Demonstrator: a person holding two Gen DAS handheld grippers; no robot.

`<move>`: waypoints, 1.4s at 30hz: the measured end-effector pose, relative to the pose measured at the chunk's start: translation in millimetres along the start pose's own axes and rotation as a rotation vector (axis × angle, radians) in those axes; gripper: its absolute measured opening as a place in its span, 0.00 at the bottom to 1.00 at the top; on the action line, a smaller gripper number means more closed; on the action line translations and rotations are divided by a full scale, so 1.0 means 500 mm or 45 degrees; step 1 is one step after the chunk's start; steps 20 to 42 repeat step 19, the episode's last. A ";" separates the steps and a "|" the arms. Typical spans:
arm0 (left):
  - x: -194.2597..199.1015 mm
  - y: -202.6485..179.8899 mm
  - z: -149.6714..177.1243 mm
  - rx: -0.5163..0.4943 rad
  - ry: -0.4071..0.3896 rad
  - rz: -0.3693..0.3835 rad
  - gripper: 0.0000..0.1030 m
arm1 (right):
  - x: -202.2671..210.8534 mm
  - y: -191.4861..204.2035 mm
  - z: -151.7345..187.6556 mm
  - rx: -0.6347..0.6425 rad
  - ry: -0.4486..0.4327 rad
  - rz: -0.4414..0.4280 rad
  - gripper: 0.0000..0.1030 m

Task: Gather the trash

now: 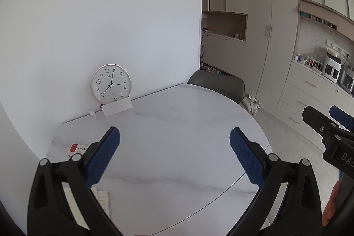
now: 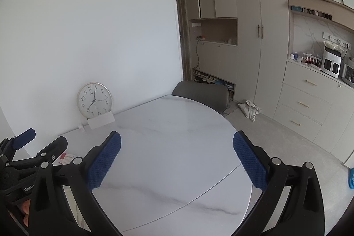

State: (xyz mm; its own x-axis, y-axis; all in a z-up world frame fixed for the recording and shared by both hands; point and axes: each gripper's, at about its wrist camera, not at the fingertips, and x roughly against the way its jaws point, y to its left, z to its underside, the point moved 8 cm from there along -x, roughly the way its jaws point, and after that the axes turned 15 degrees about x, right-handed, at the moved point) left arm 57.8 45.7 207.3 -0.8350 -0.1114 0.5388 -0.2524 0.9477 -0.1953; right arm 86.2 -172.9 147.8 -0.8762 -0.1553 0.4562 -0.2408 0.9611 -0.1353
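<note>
Both hand-held grippers, left [image 1: 174, 143] & right [image 2: 177, 145], spread apart over marble table [image 2: 172, 147] w/ clock [image 1: 111, 83].

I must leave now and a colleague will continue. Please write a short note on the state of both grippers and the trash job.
Left gripper: jaws open, empty, over the table.
Right gripper: jaws open, empty, over the same table.
Things: red and white box and papers at the table's left edge; small bottle and white card by the clock.
Done: nothing picked up.
Left: all collecting; no bin visible.
</note>
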 end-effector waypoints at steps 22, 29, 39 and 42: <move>-0.003 0.004 0.010 0.003 0.009 0.001 0.93 | 0.001 -0.002 0.012 0.008 0.019 0.002 0.98; -0.003 0.004 0.010 0.003 0.009 0.001 0.93 | 0.001 -0.002 0.012 0.008 0.019 0.002 0.98; -0.003 0.004 0.010 0.003 0.009 0.001 0.93 | 0.001 -0.002 0.012 0.008 0.019 0.002 0.98; -0.003 0.004 0.010 0.003 0.009 0.001 0.93 | 0.001 -0.002 0.012 0.008 0.019 0.002 0.98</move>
